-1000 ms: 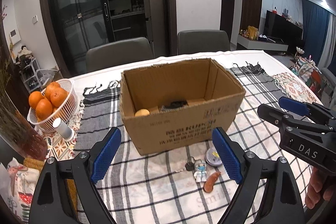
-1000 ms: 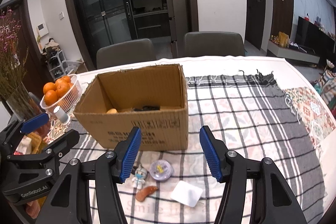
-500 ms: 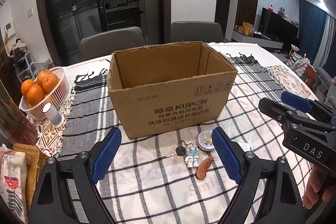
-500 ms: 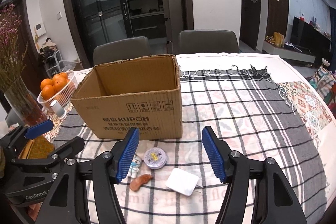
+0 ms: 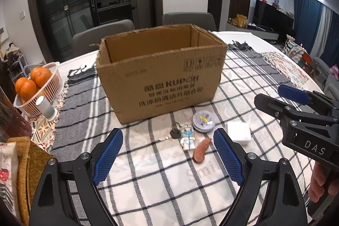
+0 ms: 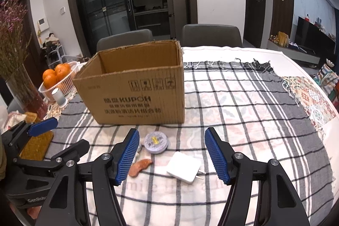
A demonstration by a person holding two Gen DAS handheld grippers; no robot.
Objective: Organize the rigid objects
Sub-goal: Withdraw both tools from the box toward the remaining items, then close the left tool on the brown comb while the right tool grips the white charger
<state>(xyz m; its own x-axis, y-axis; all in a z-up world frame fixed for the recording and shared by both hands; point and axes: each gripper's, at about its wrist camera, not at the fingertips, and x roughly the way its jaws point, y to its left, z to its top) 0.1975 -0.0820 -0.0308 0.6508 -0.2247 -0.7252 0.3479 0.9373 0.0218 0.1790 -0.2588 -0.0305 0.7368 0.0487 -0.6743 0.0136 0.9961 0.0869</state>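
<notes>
Lying between the right gripper's (image 6: 171, 154) spread fingers: white charger (image 6: 184, 166).

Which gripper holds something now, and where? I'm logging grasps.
Neither: left gripper and right gripper are both open and empty above the tablecloth.

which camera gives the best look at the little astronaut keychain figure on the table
The left wrist view. There the figure lies fully exposed on the plaid cloth between the open left gripper fingers, beside the round tin. In the right wrist view, the right gripper's left finger hides nearly all of it; only a sliver shows.
</notes>
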